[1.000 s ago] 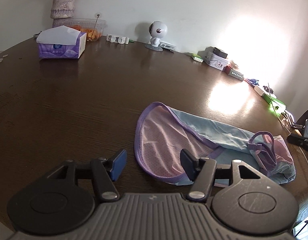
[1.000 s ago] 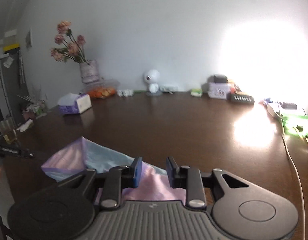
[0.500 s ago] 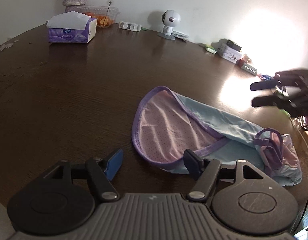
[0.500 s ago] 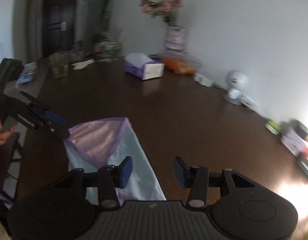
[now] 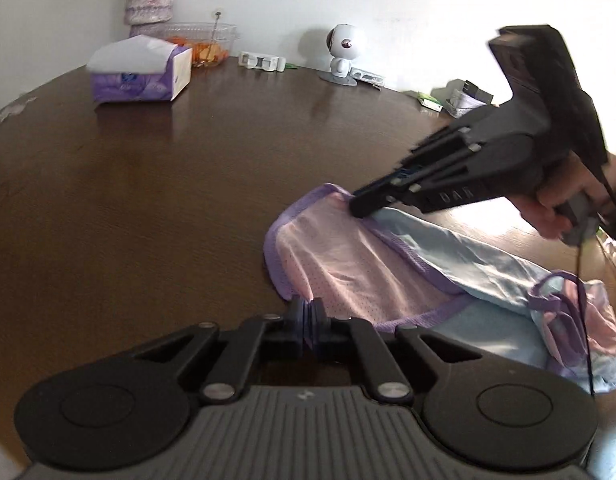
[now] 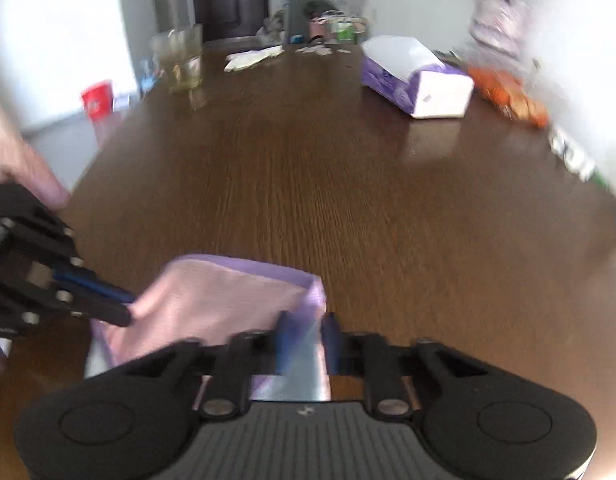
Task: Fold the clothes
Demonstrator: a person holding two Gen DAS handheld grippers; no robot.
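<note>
The purple-trimmed pink garment (image 5: pixel 348 264) on the counter (image 5: pixel 147 200) is grasped by the clenched left claw (image 5: pixel 311 320) and right claw (image 5: pixel 358 210), whose "DAR" lettering is partly legible.

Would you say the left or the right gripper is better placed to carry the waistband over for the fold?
Probably the right gripper: it pinches the garment's far waistband edge, free to sweep. The left gripper holds the near edge, suiting an anchor.

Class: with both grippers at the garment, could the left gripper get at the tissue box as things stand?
Probably yes: the table between the left gripper and the tissue box is bare, but it is shut on the garment's hem and must release first.
</note>
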